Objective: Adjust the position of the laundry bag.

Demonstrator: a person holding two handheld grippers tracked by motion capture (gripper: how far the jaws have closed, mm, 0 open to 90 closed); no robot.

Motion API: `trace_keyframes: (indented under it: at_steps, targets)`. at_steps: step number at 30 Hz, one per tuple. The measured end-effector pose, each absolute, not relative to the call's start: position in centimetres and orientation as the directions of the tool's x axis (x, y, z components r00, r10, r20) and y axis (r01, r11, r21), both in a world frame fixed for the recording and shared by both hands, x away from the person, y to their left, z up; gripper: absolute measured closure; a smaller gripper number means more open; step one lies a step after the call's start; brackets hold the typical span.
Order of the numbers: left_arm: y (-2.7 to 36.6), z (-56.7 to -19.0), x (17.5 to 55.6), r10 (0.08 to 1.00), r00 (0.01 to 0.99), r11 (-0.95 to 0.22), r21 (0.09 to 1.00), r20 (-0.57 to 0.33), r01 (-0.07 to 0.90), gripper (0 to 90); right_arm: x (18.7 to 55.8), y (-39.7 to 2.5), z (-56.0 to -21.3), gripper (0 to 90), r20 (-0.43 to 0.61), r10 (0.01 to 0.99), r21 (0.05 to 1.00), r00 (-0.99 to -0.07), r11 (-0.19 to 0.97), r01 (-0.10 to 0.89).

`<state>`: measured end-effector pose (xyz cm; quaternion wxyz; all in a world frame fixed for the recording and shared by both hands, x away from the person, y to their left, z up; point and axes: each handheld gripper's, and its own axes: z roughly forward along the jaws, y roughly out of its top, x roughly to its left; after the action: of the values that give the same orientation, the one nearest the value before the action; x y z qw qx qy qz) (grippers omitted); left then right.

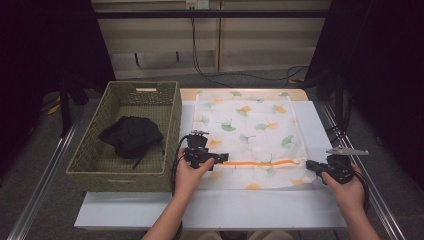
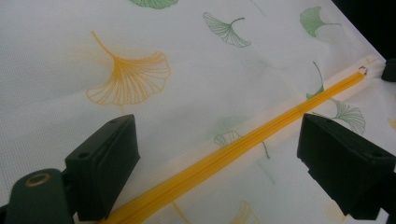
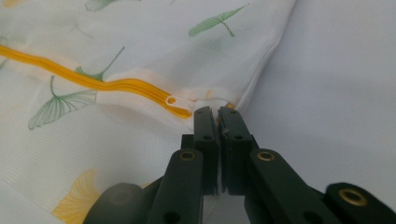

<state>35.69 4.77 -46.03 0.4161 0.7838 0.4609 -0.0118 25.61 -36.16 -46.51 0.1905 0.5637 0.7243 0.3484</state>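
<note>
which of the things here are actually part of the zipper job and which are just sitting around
In use:
- mesh laundry bag
- orange zipper running across it
- white zipper pull
- left gripper, jaws open astride the zipper
- right gripper, jaws shut at the zipper's end

Lying about:
- wicker basket
- black garment inside it
- cables on the floor behind
</note>
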Motion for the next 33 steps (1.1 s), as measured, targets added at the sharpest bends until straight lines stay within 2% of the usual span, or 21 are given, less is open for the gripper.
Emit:
trace_keyframes:
  at_steps: [3, 5, 21, 26, 31, 33]
  targets:
    - [4.8, -46.0, 35.7, 0.712, 0.575, -0.228, 0.642, -0.403, 0.732, 12.6, 25.8, -36.0, -46.9, 82.6, 0.092, 0.956, 0.700, -0.277, 0.136, 0.701]
    - [4.8, -46.0, 35.7, 0.711, 0.578, -0.234, 0.641, -0.400, 0.731, 12.6, 26.0, -36.0, -47.1, 76.0, 0.087, 0.961, 0.710, -0.262, 0.125, 0.693]
    - [5.6, -45.8, 35.9, 0.716, 0.567, -0.213, 0.646, -0.407, 0.733, 12.6, 27.8, -36.5, -47.6, 64.9, 0.105, 0.978, 0.719, -0.180, 0.051, 0.694]
    - [5.7, -46.0, 36.1, 0.718, 0.564, -0.216, 0.640, -0.407, 0.737, 12.6, 28.0, -36.1, -48.1, 66.2, 0.100, 0.976, 0.709, -0.192, 0.065, 0.702]
    - [5.4, -46.0, 35.9, 0.719, 0.561, -0.208, 0.643, -0.411, 0.737, 12.6, 28.1, -35.9, -48.1, 78.0, 0.068, 0.974, 0.708, -0.218, 0.107, 0.698]
    - [5.4, -46.0, 35.9, 0.716, 0.567, -0.219, 0.641, -0.406, 0.736, 12.6, 28.0, -35.8, -48.2, 84.9, 0.096, 0.971, 0.709, -0.221, 0.089, 0.700]
